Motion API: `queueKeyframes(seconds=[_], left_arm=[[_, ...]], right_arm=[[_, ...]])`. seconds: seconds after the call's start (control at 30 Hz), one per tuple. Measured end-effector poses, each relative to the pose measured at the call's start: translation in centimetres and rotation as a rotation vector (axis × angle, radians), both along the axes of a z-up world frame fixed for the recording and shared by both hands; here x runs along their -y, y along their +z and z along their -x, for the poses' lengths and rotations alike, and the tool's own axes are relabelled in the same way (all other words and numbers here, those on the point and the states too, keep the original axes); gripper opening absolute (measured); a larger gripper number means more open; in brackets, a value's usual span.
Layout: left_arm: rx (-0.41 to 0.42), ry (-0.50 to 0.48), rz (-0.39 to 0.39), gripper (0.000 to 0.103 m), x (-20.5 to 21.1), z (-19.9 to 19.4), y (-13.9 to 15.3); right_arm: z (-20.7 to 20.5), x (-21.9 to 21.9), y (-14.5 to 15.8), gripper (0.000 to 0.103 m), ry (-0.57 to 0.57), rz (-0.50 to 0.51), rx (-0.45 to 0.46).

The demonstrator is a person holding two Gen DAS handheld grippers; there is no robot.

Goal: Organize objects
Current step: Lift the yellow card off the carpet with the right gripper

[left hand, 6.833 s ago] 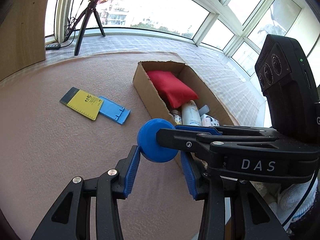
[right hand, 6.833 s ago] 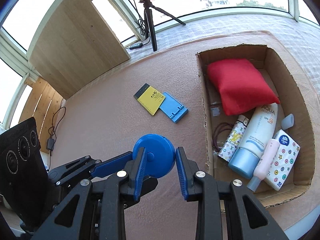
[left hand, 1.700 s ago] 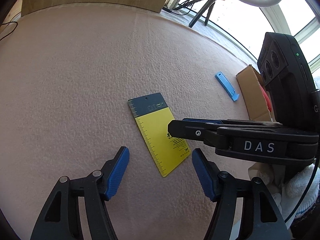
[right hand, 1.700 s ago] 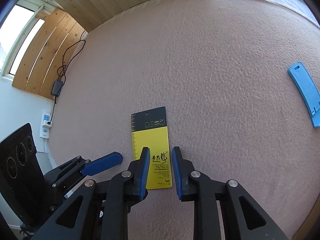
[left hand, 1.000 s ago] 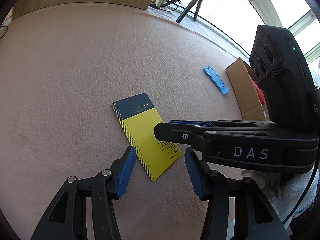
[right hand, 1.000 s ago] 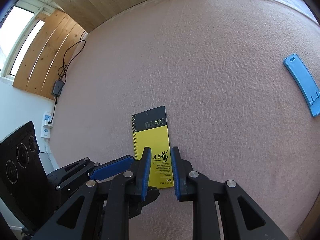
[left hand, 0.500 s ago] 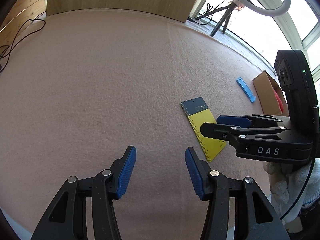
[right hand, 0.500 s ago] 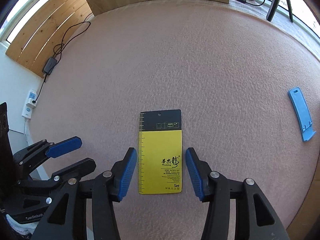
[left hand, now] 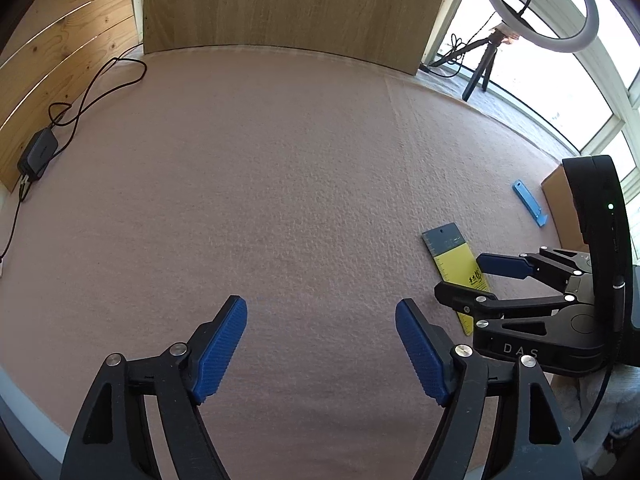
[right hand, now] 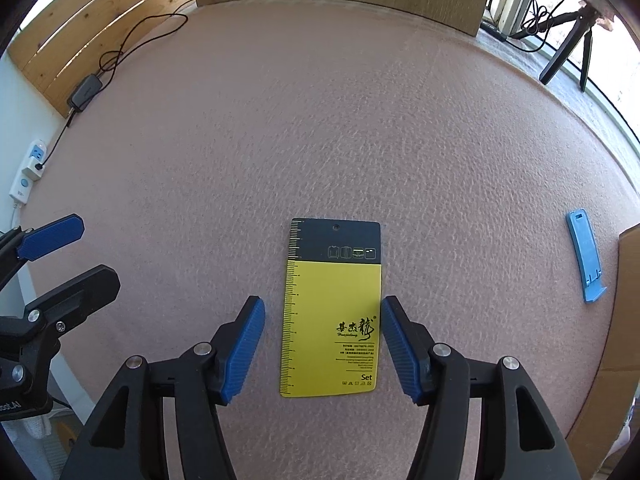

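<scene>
In the left wrist view the right gripper [left hand: 472, 280] covers the lower part of the card [left hand: 454, 256] at right centre, and the box [left hand: 560, 204] is cut off behind that gripper's camera housing; in the right wrist view only a brown edge of the box [right hand: 628, 280] shows at the right border. The card [right hand: 332, 308] lies flat on the pink mat [right hand: 320, 120], low in the frame, between the spread jaws of the right gripper [right hand: 322, 344], which holds nothing. The left gripper [left hand: 320, 340] also gapes over bare mat. A blue stand [right hand: 584, 256] lies near the box. A cable [left hand: 100, 84] and adapter sit upper left, a ring light [left hand: 540, 4] upper right.
</scene>
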State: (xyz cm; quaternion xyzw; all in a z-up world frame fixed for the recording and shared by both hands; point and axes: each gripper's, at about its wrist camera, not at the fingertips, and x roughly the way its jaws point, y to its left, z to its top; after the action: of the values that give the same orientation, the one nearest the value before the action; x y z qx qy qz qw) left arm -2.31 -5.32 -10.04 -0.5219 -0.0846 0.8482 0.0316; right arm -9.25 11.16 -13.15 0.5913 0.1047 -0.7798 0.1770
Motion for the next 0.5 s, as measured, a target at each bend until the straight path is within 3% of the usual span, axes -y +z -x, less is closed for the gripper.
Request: queueKeyframes(seconds=[0.3, 0.5], left_arm=[[-0.001, 0.000, -0.001, 0.081, -0.2, 0.2, -0.1], [-0.002, -0.006, -0.009, 0.081, -0.6, 0.4, 0.1]], right_arm=[[-1.1, 0.1, -0.1, 0.055, 0.033, -0.034, -0.031], [-1.2, -0.5, 0.0, 0.046, 0.015, -0.007, -0.026]])
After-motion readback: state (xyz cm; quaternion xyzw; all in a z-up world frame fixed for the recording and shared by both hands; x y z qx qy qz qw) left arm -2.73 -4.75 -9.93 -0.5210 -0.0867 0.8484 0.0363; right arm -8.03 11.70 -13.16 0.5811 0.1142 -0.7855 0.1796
